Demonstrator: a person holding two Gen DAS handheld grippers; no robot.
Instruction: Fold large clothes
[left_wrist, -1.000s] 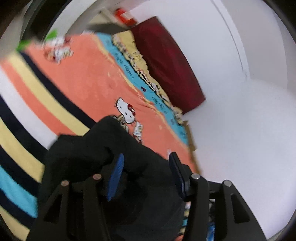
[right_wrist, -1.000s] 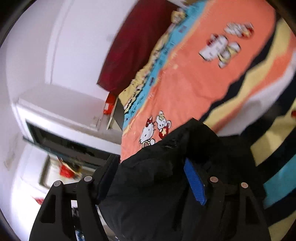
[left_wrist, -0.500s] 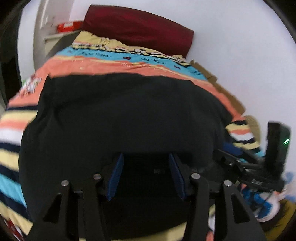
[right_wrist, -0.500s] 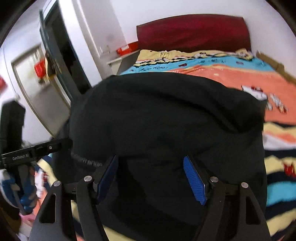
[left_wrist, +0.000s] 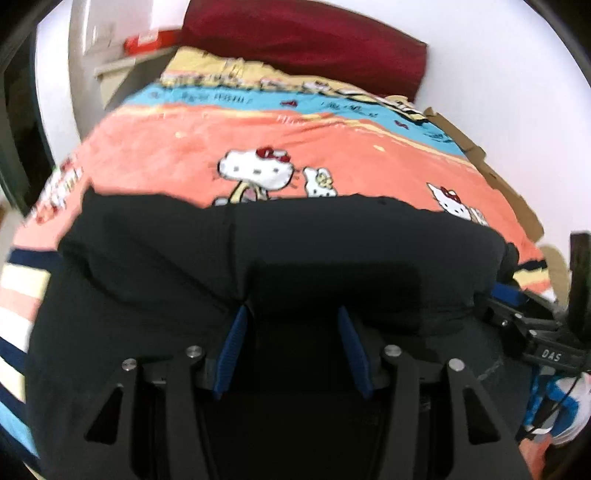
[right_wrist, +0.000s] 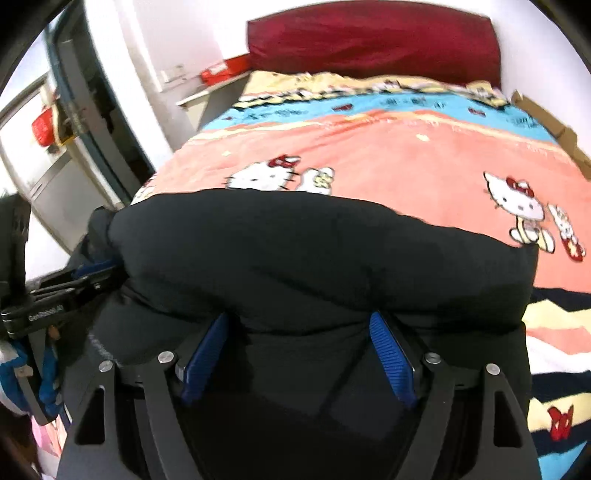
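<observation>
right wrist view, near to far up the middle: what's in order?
Right tool → bulky black garment → orange cartoon-cat bedspread → its blue stripe → its yellow band → dark red headboard cushion → white wall.

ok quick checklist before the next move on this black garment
1. black garment doubled over on the blanket: ok
2. far fold edge roughly even: ok
3. left tool clear of cloth: cannot tell, the fold hides its tips
4. right tool clear of cloth: cannot tell, its jaws have just been opening, cloth between them
5. tools apart from each other: ok
</observation>
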